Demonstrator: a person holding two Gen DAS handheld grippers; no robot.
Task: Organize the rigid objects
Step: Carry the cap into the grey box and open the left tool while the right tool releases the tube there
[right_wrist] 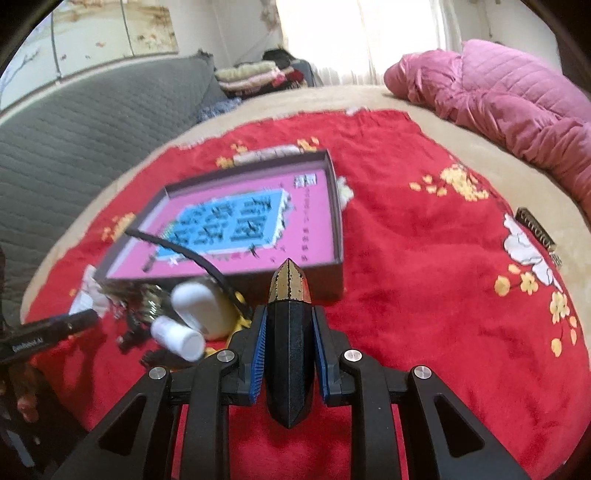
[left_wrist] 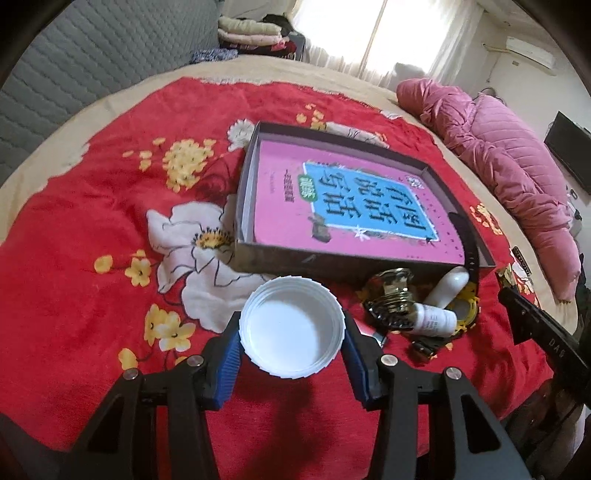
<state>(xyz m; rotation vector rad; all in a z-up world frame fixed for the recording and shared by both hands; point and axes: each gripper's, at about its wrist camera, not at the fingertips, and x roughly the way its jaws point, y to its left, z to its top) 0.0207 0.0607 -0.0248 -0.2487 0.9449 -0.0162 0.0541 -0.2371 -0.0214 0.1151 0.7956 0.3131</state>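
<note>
A white ribbed cap, hollow side up, is clamped between the blue pads of my left gripper above the red flowered blanket. My right gripper is shut on a black faceted case with a gold pointed tip, which points towards the box. A shallow dark box holds a pink and blue book. In front of it lie a glass and gold bottle, a small white bottle, a cream tube and a yellow watch.
The watch's black strap curves over the box's near corner. A pink quilted jacket lies along the bed's far right. A brown comb rests at the blanket's right edge. A grey padded headboard and folded clothes are behind.
</note>
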